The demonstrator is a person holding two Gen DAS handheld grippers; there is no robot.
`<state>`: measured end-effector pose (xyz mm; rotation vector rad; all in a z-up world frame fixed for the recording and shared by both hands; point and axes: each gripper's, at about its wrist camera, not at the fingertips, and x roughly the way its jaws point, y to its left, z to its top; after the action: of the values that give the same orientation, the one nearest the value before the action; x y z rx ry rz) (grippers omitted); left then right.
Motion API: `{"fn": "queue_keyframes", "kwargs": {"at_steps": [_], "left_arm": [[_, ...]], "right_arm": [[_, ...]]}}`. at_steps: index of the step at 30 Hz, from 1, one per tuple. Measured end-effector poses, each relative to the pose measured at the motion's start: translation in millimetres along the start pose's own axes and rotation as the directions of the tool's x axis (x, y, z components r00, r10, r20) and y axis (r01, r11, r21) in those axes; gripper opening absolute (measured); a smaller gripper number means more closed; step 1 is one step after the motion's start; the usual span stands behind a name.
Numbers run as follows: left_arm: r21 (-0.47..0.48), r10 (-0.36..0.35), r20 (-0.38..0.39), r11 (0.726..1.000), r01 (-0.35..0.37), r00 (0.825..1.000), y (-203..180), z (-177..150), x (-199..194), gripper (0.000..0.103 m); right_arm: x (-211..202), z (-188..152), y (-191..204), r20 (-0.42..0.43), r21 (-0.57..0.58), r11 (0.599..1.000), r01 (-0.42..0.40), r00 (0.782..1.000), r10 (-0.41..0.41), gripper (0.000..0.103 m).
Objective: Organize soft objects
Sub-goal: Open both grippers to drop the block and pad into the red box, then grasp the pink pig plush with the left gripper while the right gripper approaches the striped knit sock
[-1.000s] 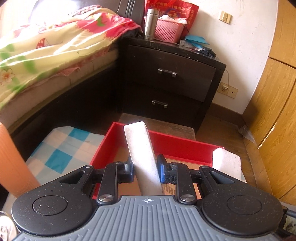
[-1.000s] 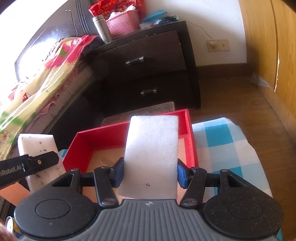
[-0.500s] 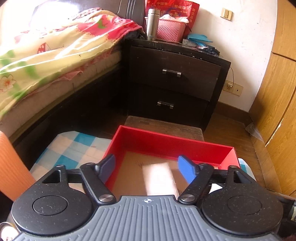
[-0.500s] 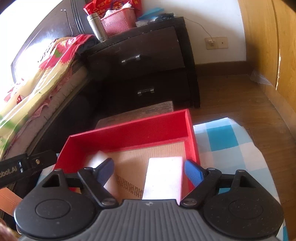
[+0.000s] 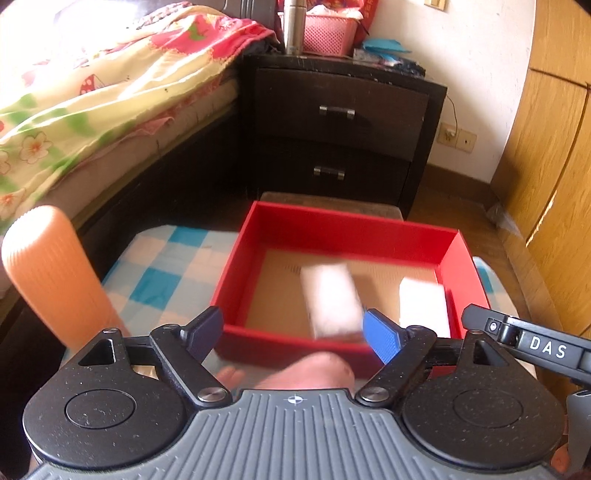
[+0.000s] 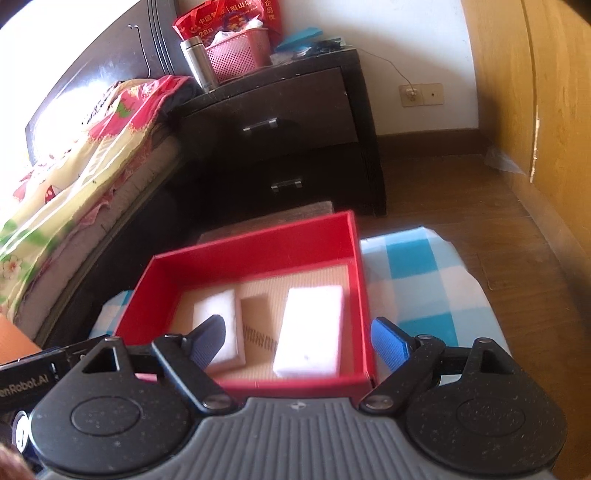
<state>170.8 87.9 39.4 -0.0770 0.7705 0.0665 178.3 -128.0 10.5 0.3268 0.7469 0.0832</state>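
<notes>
Two white rectangular foam blocks are seen lying in the shallow red cardboard box, at 9 and 3 o'clock, both grippers' jaws opening wide, nothing held.

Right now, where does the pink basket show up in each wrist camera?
Left wrist: pink basket at top centre, on the dark nightstand, right of the steel flask.
Right wrist: pink basket at upper left of centre, again on the nightstand.
Shared landmark: the red box, below the nightstand in both.
</notes>
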Motion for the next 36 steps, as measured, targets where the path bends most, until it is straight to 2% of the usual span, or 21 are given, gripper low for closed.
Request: {"fn": "queue_keyframes", "kwargs": {"at_steps": [6, 12, 18, 25, 27, 32, 33, 36], "left_arm": [[0.003, 0.002, 0.011, 1.000, -0.002, 1.000, 5, -9, -12, 0.081], [0.020, 0.006, -0.009, 1.000, -0.005, 1.000, 9, -22, -18, 0.081], [0.010, -0.025, -0.073, 1.000, 0.025, 0.997, 17, -32, -13, 0.079], [0.074, -0.027, -0.118, 0.997, 0.035, 0.993, 14, -53, -7, 0.079], [0.075, -0.020, -0.130, 0.997, 0.029, 0.991, 14, -52, -1, 0.078], [0.083, -0.053, -0.176, 0.994, 0.069, 0.983, 12, -46, 20, 0.079], [0.097, -0.054, -0.195, 0.992, 0.074, 0.979, 11, -46, 25, 0.079], [0.204, 0.015, -0.238, 0.978, 0.035, 0.971, 2, -52, 35, 0.079]], "right_arm": [[-16, -16, 4, 0.004, -0.018, 1.000, 0.004, 1.000, -0.004, 0.065], [-34, -28, 9, 0.009, -0.028, 1.000, -0.015, 1.000, 0.015, 0.065], [-45, -44, 7, -0.014, -0.038, 0.999, -0.016, 1.000, 0.016, 0.065], [-58, -60, 1, -0.045, -0.041, 0.999, -0.028, 0.999, 0.026, 0.065], [-61, -64, 1, -0.054, -0.037, 0.999, -0.038, 0.998, 0.036, 0.065], [-70, -69, -2, -0.054, -0.044, 0.998, -0.046, 0.998, 0.044, 0.065], [-71, -69, -4, -0.056, -0.044, 0.998, -0.044, 0.998, 0.041, 0.065], [-71, -69, -13, -0.065, -0.035, 0.999, -0.035, 0.997, 0.033, 0.065]]}}
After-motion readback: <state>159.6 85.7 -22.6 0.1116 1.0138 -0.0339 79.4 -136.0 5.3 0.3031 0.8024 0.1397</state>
